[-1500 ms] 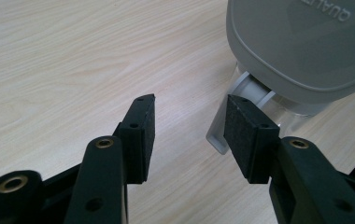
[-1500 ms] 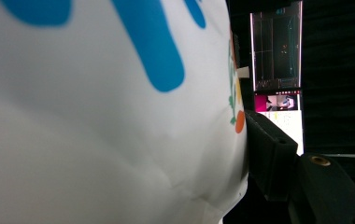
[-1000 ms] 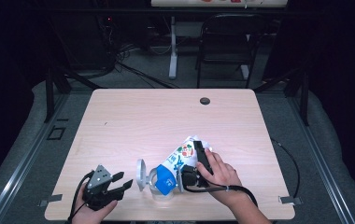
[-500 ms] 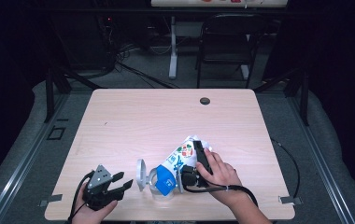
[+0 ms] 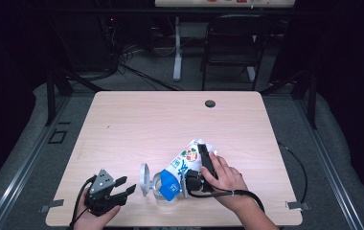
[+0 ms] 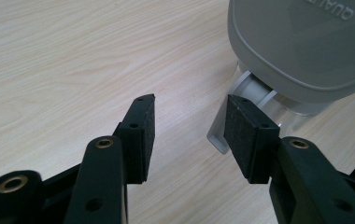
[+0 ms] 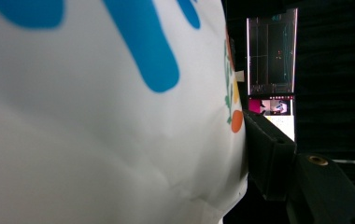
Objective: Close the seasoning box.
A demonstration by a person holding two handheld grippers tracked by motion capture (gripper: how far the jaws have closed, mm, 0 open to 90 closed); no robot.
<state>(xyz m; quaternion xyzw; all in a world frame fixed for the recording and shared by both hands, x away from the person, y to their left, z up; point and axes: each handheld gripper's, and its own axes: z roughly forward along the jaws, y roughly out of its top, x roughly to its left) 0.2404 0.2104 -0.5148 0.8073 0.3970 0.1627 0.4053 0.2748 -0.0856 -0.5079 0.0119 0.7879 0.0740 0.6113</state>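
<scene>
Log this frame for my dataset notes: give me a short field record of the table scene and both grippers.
surface: wooden table
bag: white and blue printed bag, lying near the front edge
container: clear container with grey lid, left of the bag
left gripper: open, empty, jaws toward the container
right gripper: on the bag, one jaw against it; grip cannot be told

Left gripper: black, two jaws, flat rectangular matte pads with small round holes at the corners. Brass-coloured inserts in the jaw arms behind the pads. Grey three-cornered plate on top, black cable trailing off the back. Right gripper: same black build, brass insert on the visible jaw, black cable looping back. Forearms bare, no sleeves.
</scene>
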